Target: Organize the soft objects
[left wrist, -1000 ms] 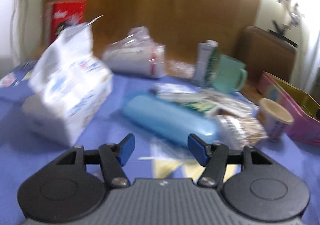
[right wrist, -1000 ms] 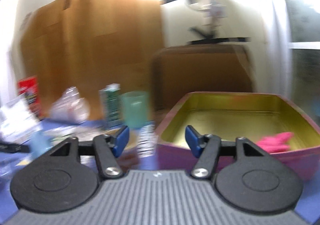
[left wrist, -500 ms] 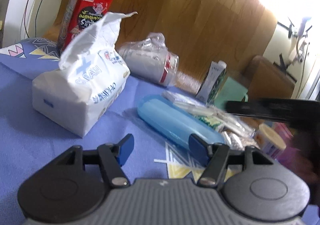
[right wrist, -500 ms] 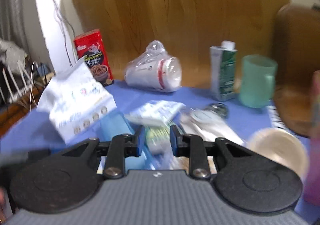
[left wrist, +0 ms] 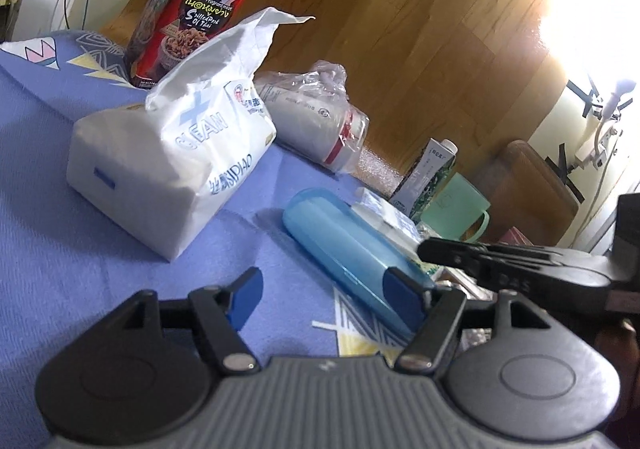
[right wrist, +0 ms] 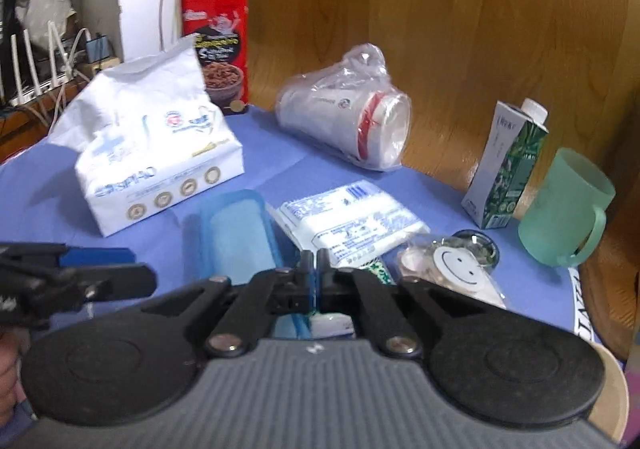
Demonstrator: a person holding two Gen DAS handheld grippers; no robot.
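My right gripper [right wrist: 314, 267] was clenched empty, left gripper [left wrist: 324, 289] spread; I feared snagging the blue case [right wrist: 236, 233] instead of the tissue packet [right wrist: 352, 217].

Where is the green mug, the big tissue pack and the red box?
green mug [right wrist: 560, 205], right wrist view, on its side wall
tissue pack [right wrist: 160, 153], right wrist view, on its front face
red box [left wrist: 192, 13], left wrist view, on its printed front

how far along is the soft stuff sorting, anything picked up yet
Nothing looks sorted in these views. The tissue pack, the bagged paper cups and the small flat white packet all lie on the blue tablecloth. The left hand-held gripper is open and empty. The right hand-held gripper is shut, apparently on nothing, near the blue case. All the sorting seems left.
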